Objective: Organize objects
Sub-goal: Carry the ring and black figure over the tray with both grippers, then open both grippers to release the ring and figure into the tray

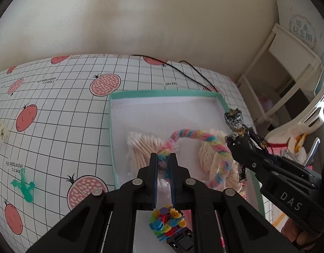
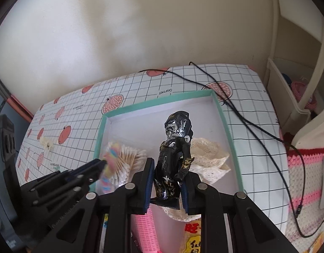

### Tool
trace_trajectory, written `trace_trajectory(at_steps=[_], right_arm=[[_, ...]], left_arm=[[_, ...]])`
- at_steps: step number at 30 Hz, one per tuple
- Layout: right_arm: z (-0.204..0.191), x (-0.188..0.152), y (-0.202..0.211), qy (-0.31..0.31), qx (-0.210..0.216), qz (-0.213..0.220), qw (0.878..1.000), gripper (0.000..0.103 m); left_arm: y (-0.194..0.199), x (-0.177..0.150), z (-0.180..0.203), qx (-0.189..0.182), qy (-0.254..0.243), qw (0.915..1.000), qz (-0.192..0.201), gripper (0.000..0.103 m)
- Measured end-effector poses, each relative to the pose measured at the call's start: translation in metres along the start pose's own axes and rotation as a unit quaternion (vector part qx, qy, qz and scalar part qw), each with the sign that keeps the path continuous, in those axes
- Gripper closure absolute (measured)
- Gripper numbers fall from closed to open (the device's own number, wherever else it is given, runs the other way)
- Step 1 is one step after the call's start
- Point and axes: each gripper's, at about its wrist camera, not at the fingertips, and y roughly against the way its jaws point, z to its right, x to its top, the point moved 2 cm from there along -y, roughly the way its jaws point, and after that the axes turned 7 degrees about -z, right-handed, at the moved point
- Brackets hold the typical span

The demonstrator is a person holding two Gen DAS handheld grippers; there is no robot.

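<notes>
My left gripper (image 1: 163, 158) is shut on one end of a pastel twisted fuzzy rope (image 1: 193, 133), which arcs over the teal-rimmed white box (image 1: 162, 93). In the right wrist view the left gripper (image 2: 99, 164) and its rope (image 2: 111, 160) look blurred above the box's left side. My right gripper (image 2: 166, 175) is shut on the legs of a black and silver toy figure (image 2: 175, 147), held upright over the box (image 2: 162, 102). From the left wrist view the right gripper (image 1: 235, 144) holds the figure (image 1: 235, 122) at the box's right edge.
In the box lie cotton swabs (image 1: 141, 147), a cream lace cloth (image 2: 208, 158) and a pile of colourful plastic pieces (image 1: 167, 219). On the grid tablecloth are a green toy (image 1: 25, 187), a cream clip (image 2: 47, 143) and a black cable (image 2: 246, 122). A crocheted cloth (image 2: 305, 179) lies right.
</notes>
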Motion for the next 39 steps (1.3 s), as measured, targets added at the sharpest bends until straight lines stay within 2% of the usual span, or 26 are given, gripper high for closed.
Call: trace_trajectory(at_steps=[8, 16, 26, 29, 31, 39], right_arm=[[-0.006, -0.006, -0.021, 0.010, -0.014, -0.020, 1.000, 0.079], [-0.001, -0.012, -0.038, 0.007, -0.015, -0.041, 0.999, 0.079], [-0.002, -0.007, -0.027, 0.006, -0.023, -0.039, 0.999, 0.077], [-0.003, -0.006, -0.023, 0.009, -0.030, -0.036, 0.999, 0.070], [-0.004, -0.005, -0.020, 0.011, -0.042, -0.030, 0.999, 0.064], [-0.007, 0.000, -0.003, 0.018, -0.047, -0.009, 0.999, 0.064]], left_arm=[[-0.022, -0.008, 0.002, 0.018, -0.009, 0.9995, -0.023, 0.093], [-0.025, -0.010, 0.006, 0.022, -0.021, 0.9993, -0.022, 0.092], [-0.022, -0.007, 0.005, 0.004, -0.011, 0.9995, -0.031, 0.091], [-0.020, -0.005, 0.005, -0.001, -0.007, 0.9995, -0.031, 0.084], [-0.017, -0.004, 0.004, -0.003, -0.006, 0.9996, -0.028, 0.083], [0.002, 0.004, 0.002, -0.003, -0.004, 1.0000, -0.005, 0.083]])
